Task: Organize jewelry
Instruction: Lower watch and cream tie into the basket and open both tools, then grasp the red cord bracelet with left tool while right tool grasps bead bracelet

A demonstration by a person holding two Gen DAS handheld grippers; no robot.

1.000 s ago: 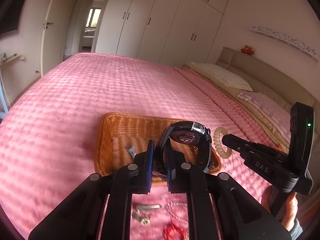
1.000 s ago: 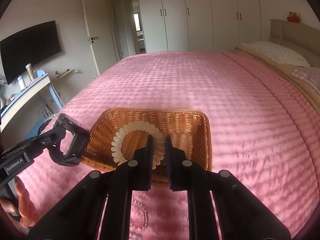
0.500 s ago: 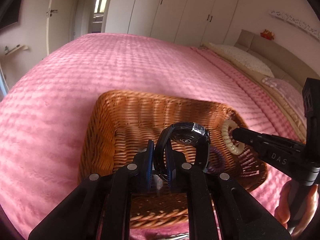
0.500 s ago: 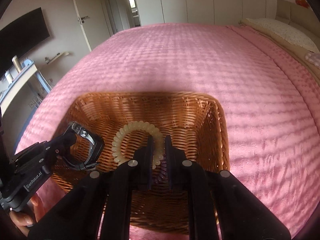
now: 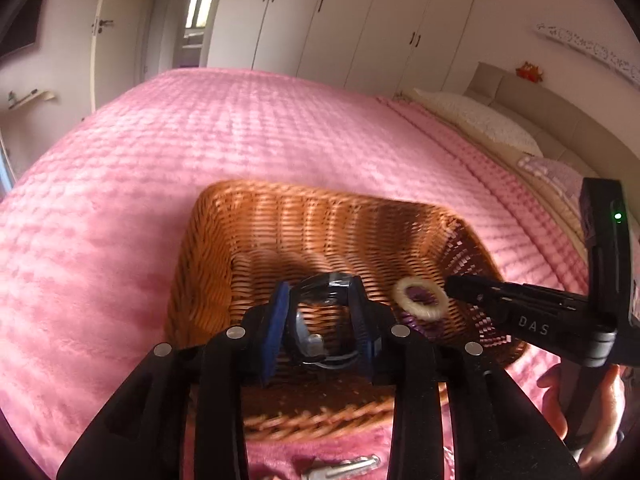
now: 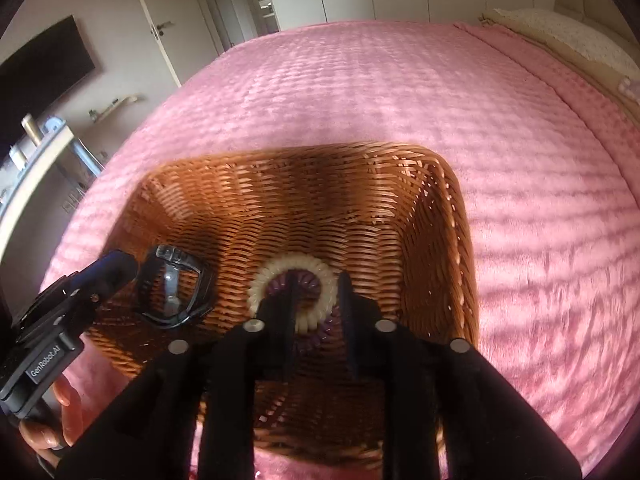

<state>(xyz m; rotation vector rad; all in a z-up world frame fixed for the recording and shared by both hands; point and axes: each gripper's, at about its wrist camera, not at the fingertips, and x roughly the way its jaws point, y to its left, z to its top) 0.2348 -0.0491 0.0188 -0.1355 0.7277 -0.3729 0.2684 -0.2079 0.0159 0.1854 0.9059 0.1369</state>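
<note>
A brown wicker basket (image 5: 304, 216) (image 6: 452, 208) sits on the pink bedspread. My left gripper (image 5: 320, 320) is open over the basket, and the black watch (image 5: 324, 292) (image 6: 176, 292) lies loose between its fingers on the basket floor. My right gripper (image 6: 318, 308) is open inside the basket. The cream spiral hair tie (image 6: 292, 272) (image 5: 420, 300) lies free between its fingers, on top of a purple spiral tie (image 6: 316, 332). The right gripper also shows in the left wrist view (image 5: 456, 284), just right of the cream tie.
A metal key (image 5: 344, 468) lies on the bedspread in front of the basket. Pillows (image 5: 480, 120) and the headboard are at the far right. A TV (image 6: 44, 64) and shelf stand left of the bed.
Both grippers have opened and lowered into the basket. The watch and the cream hair tie have been let go and now rest in the basket.
</note>
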